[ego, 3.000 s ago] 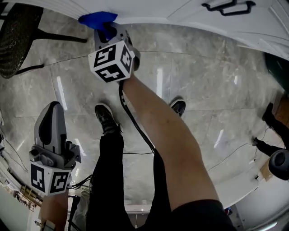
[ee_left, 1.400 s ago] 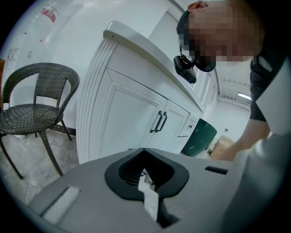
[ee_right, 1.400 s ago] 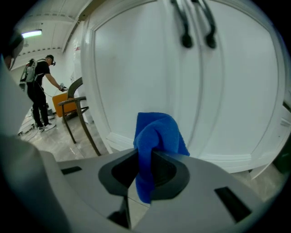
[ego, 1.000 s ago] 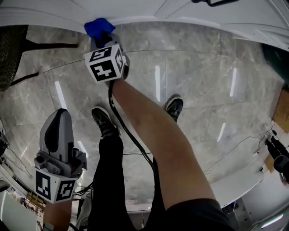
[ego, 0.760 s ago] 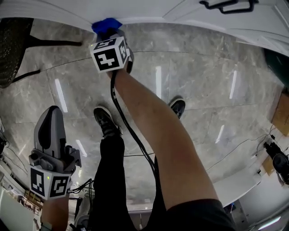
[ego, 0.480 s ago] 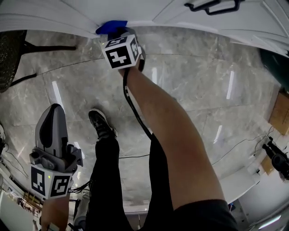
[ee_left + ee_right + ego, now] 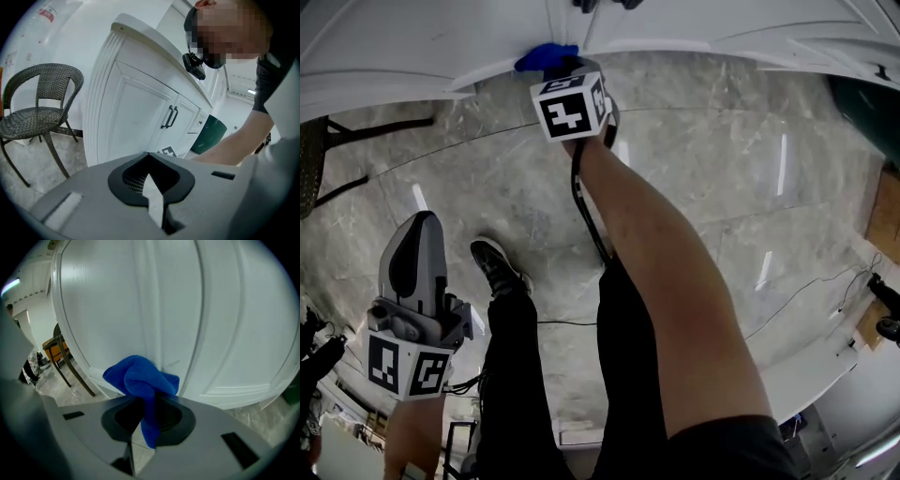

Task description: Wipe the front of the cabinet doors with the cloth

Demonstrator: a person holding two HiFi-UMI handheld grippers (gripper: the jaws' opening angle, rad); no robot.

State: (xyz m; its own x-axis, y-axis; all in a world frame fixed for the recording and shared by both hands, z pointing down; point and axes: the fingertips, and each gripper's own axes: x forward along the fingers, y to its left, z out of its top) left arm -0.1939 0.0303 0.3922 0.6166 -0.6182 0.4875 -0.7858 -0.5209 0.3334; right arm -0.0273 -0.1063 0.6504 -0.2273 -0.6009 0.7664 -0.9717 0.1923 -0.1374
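Right claw point(image 7: 146, 414) clenched on blue cloth point(image 7: 139, 378). Cloth wad dead ahead of tips, touching cabinet door point(image 7: 108, 310) near bottom edge, beside vertical seam point(image 7: 151, 310). Door face rises above wad, so likely stroke runs upward. Left claw point(image 7: 149, 180) clenched, empty, well apart from cabinet door. Right hand nearer.

Grey marble flr point(image 7: 722, 187), wicker chair point(image 7: 37, 108) nr white wall point(image 7: 70, 42).

The grey marble floor point(image 7: 722, 169) bears a wicker chair point(image 7: 28, 119) (dark-legged) and the white cabinet point(image 7: 131, 122).
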